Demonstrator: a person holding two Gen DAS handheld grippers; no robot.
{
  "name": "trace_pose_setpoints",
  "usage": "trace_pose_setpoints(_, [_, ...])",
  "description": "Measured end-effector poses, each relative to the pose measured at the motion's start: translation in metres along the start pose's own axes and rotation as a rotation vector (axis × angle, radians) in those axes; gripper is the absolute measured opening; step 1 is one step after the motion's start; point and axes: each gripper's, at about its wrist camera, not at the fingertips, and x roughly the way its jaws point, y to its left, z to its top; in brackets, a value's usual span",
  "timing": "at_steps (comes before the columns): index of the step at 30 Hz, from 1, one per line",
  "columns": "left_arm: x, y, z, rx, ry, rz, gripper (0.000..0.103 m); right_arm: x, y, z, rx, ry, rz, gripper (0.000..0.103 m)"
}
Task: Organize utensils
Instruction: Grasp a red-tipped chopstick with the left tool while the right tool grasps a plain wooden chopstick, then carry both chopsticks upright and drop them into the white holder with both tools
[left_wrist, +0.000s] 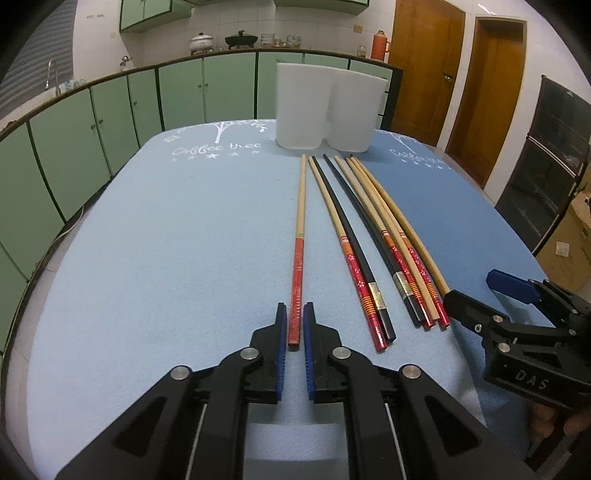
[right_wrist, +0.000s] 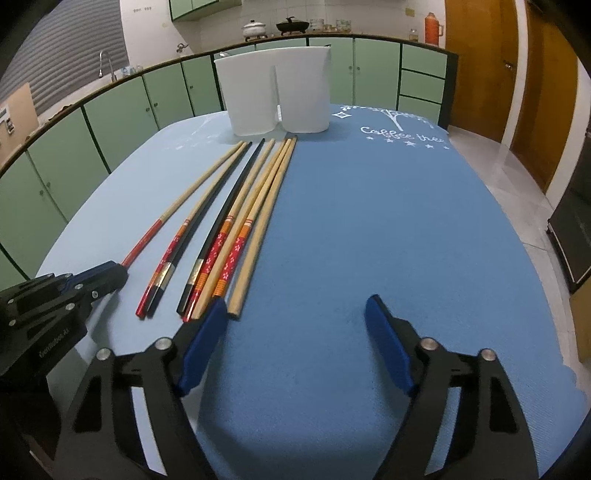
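1. The left tongs (left_wrist: 295, 325) are pressed together on the red end of one chopstick (left_wrist: 300, 236), which lies flat on the blue cloth (left_wrist: 166, 240).
2. The right tongs (right_wrist: 295, 308) stand spread with nothing between the pads; the left pad (right_wrist: 207, 332) sits just beside the near end of a plain wooden chopstick (right_wrist: 258, 236).
3. The other chopsticks (left_wrist: 373, 236) lie side by side on the cloth between the two tongs, red ends towards the camera.
4. A white two-part holder (left_wrist: 325, 107) stands upright just beyond the far tips.
5. Green cupboards (left_wrist: 110, 122) run behind the table.
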Motion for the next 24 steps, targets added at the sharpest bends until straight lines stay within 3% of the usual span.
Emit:
trace_pose_setpoints(7, [0.0,-0.002,-0.001,0.007,-0.004,0.005,0.011,-0.001,0.0,0.0,-0.01,-0.018,0.0,0.027])
trace_pose_setpoints(11, [0.0,-0.005,-0.001,0.007,-0.006,0.001,0.011,0.0,-0.002,0.0,0.012,-0.022,0.016,0.021])
trace_pose_setpoints(15, [0.0,-0.012,-0.001,0.019,-0.007,0.002,0.007,0.0,-0.001,-0.001,0.009,-0.02,0.036,0.006])
trace_pose_setpoints(24, [-0.011,-0.021,0.002,0.018,-0.022,0.008,0.006,-0.015,-0.012,0.005,0.023,-0.026,0.056,0.006])
